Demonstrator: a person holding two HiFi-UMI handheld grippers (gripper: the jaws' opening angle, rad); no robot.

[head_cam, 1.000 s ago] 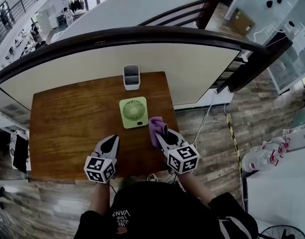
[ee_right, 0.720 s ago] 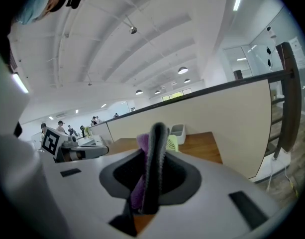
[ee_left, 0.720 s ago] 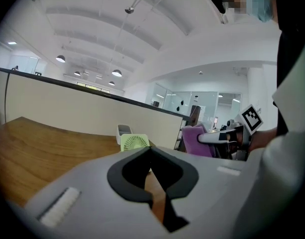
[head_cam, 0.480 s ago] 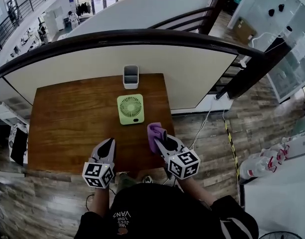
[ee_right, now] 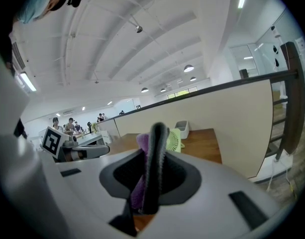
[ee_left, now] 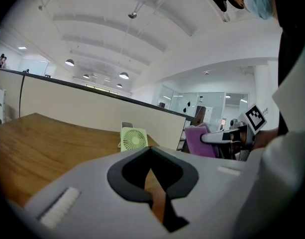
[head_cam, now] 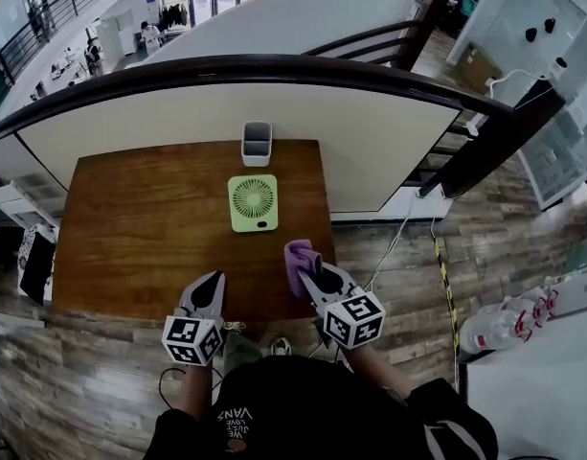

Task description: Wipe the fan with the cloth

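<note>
A light green square fan (head_cam: pixel 253 202) lies flat on the wooden table (head_cam: pixel 130 228), towards its far right. In the gripper views the fan (ee_left: pixel 134 139) (ee_right: pixel 174 139) shows ahead of both jaws. My right gripper (head_cam: pixel 308 268) is shut on a purple cloth (head_cam: pixel 298 257) over the table's near right corner, short of the fan. The cloth (ee_right: pixel 140 183) bunches between the right gripper's (ee_right: pixel 157 129) pads. My left gripper (head_cam: pixel 215 280) hovers at the near edge, shut and empty; the left gripper (ee_left: pixel 151 150) has its pads closed together.
A grey box-shaped holder (head_cam: pixel 257 143) stands at the table's far edge, just behind the fan. A low cream wall with a dark curved rail (head_cam: pixel 274 70) runs behind the table. Wooden floor with a cable (head_cam: pixel 396 233) lies to the right.
Both grippers have drawn back from the fan toward the table's near edge. The cloth, close beside the fan's corner a second ago, now sits clear of it.
</note>
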